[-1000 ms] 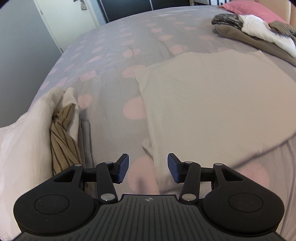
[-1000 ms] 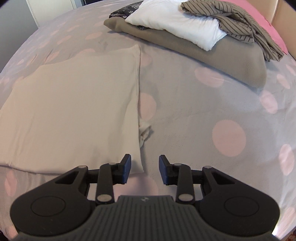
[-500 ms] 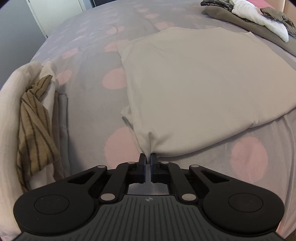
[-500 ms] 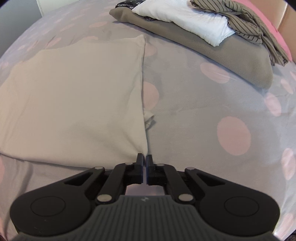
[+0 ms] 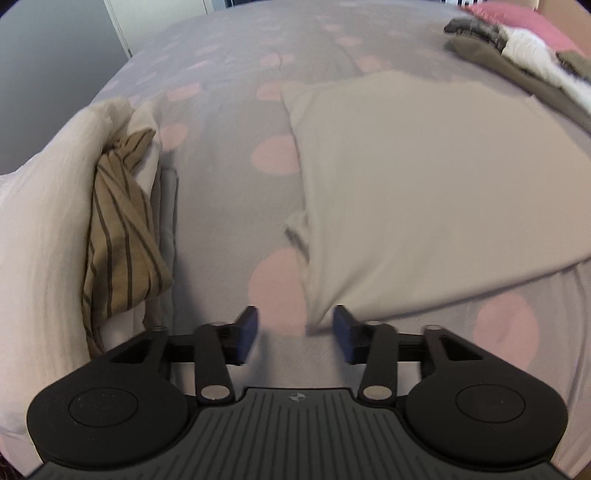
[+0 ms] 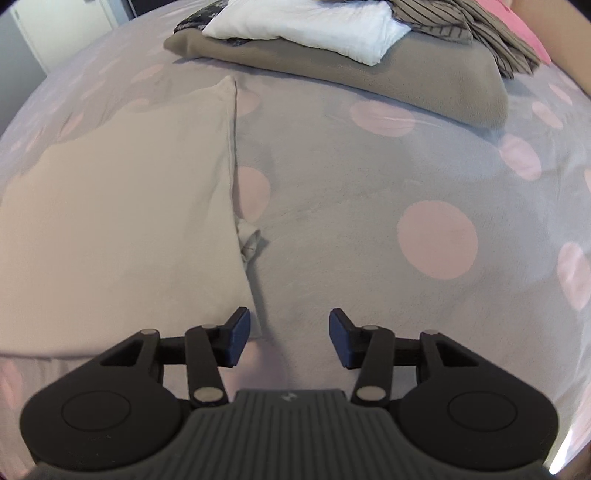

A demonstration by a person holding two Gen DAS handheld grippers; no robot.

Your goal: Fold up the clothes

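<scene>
Where half a second ago both tools were pinched on its near corners, the beige garment point(image 5: 424, 199) now lies released on the bed point(image 5: 229, 192), folded into a broad flat panel on the grey cover with pink dots. Its near edge sits just ahead of the fingers in both wrist views, and a small bunched bit of fabric pokes out from under each side edge, at the left in the left wrist view and at the right point(image 6: 249, 240) in the right wrist view.

The left tool point(image 5: 294, 334) is spread wide, its blue pads apart with the garment's near left corner between and just beyond them, nothing gripped. The right tool point(image 6: 289, 338) is likewise spread, its left pad over the garment's near right corner and its right pad over bare cover. Both have gone from pressed together to open since the earlier frames, back to the spread seen a second ago.

Left of the garment, well apart from it, a pile of clothes point(image 5: 48, 236) rests at the bed's edge, pale fabric with a tan striped piece point(image 5: 122, 236) on it. At the far end of the bed, a brown blanket point(image 6: 406, 81) carries a folded white item point(image 6: 310, 26) and a dark striped garment point(image 6: 461, 26), near a pink pillow point(image 5: 517, 18).
</scene>
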